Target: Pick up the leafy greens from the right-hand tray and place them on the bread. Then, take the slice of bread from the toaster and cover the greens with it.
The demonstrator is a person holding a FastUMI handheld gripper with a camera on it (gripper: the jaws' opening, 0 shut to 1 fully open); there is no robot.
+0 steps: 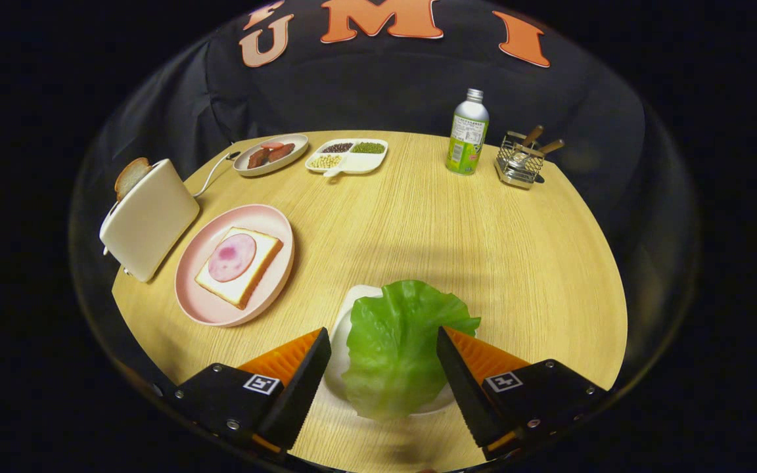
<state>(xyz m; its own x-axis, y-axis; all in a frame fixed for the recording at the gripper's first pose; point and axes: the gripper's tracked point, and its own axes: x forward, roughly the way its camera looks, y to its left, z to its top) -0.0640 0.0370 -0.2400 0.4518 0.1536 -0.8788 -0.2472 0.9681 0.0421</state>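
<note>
A green lettuce leaf (398,348) lies on a small white tray (352,309) near the table's front edge. My gripper (382,335) stands open around it: the leaf sits between the two fingers, with the right finger at the leaf's edge and the left finger apart from it. To the left, beyond the fingers, a pink plate (201,302) carries a slice of bread topped with a round of ham (239,263). Left of the plate stands a cream toaster (148,226) with a bread slice (131,176) sticking out of its slot.
At the back of the round wooden table are a plate of sausages (270,156), a divided dish of beans (347,156), a green-labelled bottle (468,135) and a wire basket with utensils (520,161). The toaster's cord runs toward the sausage plate.
</note>
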